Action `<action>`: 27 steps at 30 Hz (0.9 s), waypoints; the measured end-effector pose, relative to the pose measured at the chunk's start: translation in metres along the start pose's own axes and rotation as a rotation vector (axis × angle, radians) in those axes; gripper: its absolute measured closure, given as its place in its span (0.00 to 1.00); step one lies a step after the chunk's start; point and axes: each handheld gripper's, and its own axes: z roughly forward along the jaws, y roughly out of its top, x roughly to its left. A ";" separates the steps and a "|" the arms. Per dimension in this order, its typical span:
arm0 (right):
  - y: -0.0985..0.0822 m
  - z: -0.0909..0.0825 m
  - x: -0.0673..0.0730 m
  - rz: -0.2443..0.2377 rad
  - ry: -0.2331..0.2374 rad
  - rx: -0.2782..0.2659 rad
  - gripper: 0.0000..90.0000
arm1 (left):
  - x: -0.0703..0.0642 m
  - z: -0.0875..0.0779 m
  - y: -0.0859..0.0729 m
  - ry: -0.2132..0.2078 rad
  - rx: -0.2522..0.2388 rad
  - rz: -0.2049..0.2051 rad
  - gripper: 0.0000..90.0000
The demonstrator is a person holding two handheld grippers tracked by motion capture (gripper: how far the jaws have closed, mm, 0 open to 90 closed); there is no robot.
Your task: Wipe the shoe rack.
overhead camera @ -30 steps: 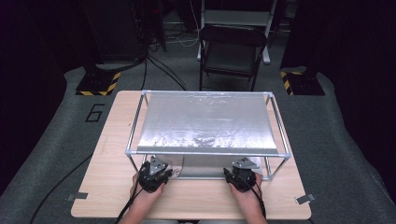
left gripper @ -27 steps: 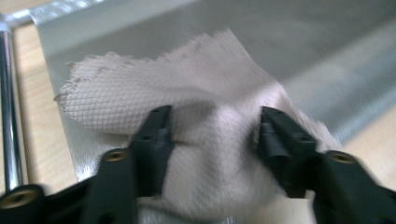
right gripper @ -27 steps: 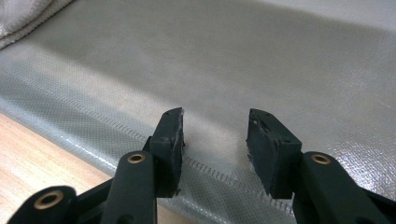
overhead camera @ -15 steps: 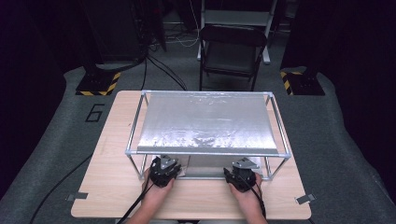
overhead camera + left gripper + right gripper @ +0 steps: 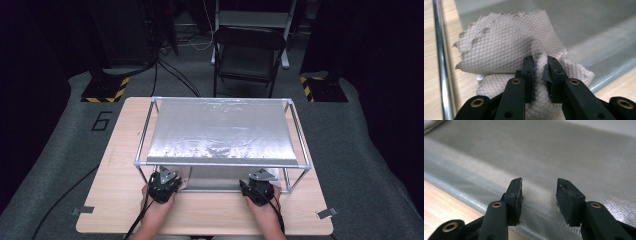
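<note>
The crumpled pale pink waffle-weave cloth (image 5: pixel 509 55) lies bunched at the near left end of the silver-grey woven sheet (image 5: pixel 564 155), under the metal tube frame (image 5: pixel 145 131); so crumpled, it has no clear long axis. The left tool (image 5: pixel 540 72) has just been closing and now pinches a fold of the cloth. The right tool (image 5: pixel 539 192) stands released above the sheet's stitched near edge. All rests on the light wooden table (image 5: pixel 115 200), on grey floor, with a dark folding chair (image 5: pixel 250 55) beyond the far edge.

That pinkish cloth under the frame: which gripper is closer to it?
Left. The left gripper has its jaws pinched on the cloth. The right gripper is off to the side, open over the silver sheet.
</note>
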 end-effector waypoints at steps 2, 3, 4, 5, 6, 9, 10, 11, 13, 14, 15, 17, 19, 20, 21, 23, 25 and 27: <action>0.000 0.000 0.000 0.000 -0.003 -0.001 0.62 | -0.001 0.000 0.000 0.002 0.001 -0.006 0.87; 0.000 0.001 0.000 -0.004 0.002 -0.003 0.62 | -0.002 0.001 0.000 -0.001 -0.007 -0.025 0.88; 0.000 0.001 0.000 -0.004 0.002 -0.003 0.62 | -0.003 0.001 0.000 0.000 0.005 -0.026 0.88; 0.000 0.000 0.000 -0.005 0.002 -0.003 0.63 | -0.012 0.008 0.002 -0.057 -0.066 -0.094 0.88; 0.000 0.000 0.000 -0.005 0.002 -0.003 0.63 | -0.012 0.008 0.002 -0.057 -0.066 -0.094 0.88; 0.000 0.001 0.000 -0.007 0.002 -0.003 0.63 | -0.025 0.010 0.008 -0.101 -0.041 -0.008 0.88; 0.000 0.001 0.000 -0.007 0.002 -0.003 0.63 | -0.025 0.010 0.008 -0.101 -0.041 -0.008 0.88; 0.000 0.000 0.000 -0.005 0.003 -0.003 0.63 | -0.027 0.010 0.008 -0.093 -0.040 0.023 0.88; 0.000 0.001 0.000 -0.006 0.003 -0.003 0.63 | -0.023 0.009 0.007 -0.109 -0.037 -0.003 0.87; 0.000 0.001 0.000 -0.006 0.003 -0.003 0.63 | -0.023 0.009 0.007 -0.109 -0.037 -0.003 0.87; 0.000 0.001 0.000 -0.006 0.003 -0.003 0.63 | -0.021 0.009 0.007 -0.104 -0.045 -0.028 0.87; 0.000 0.001 0.000 -0.011 0.003 -0.004 0.63 | -0.014 0.004 0.004 -0.062 -0.017 0.014 0.87; 0.000 0.001 0.000 -0.006 0.003 -0.003 0.63 | -0.006 -0.002 -0.001 -0.030 -0.010 -0.009 0.87; 0.000 0.001 0.000 -0.006 0.003 -0.003 0.63 | -0.006 -0.002 -0.001 -0.030 -0.010 -0.009 0.87; 0.000 0.000 0.000 -0.005 0.003 -0.002 0.63 | -0.005 -0.004 -0.001 -0.019 0.004 -0.005 0.87; 0.000 0.000 0.000 -0.006 0.002 -0.002 0.63 | -0.001 -0.006 -0.004 -0.001 0.001 -0.034 0.87; 0.000 0.000 0.000 -0.016 -0.007 -0.005 0.63 | 0.002 -0.007 -0.004 0.004 0.005 -0.014 0.87; 0.000 0.000 0.000 -0.015 -0.009 -0.004 0.63 | -0.001 -0.005 -0.004 -0.001 -0.005 -0.031 0.88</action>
